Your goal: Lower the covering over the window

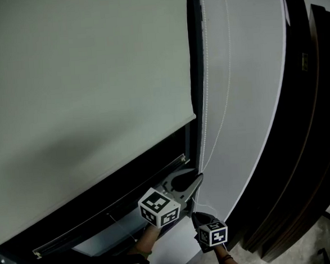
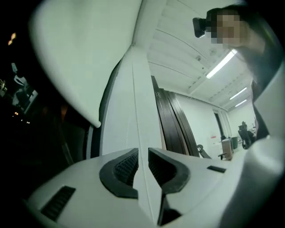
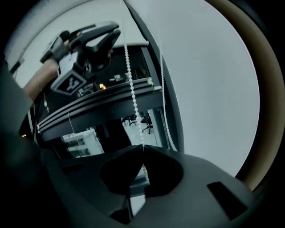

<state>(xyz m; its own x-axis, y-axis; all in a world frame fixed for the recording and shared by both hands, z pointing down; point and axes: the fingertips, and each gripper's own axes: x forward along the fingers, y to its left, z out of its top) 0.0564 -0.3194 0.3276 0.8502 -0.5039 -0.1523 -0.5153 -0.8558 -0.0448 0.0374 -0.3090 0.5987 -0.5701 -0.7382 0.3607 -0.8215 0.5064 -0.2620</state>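
Pale grey blind (image 1: pixel 82 78) is seen drawn over most of the window (image 1: pixel 105 240); a dark strip is left uncovered below. Its bead chain (image 3: pixel 131 89), at the frame's right edge, is clamped by the right gripper (image 3: pixel 142 151). The left gripper (image 2: pixel 142 153) is held higher, jaws slightly parted, nothing gripped.

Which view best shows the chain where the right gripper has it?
The right gripper view: the chain runs bead by bead down into the shut right gripper. The head view gives only thin lines beside the blind, the grip itself unclear. The left gripper view shows it faintly at best.
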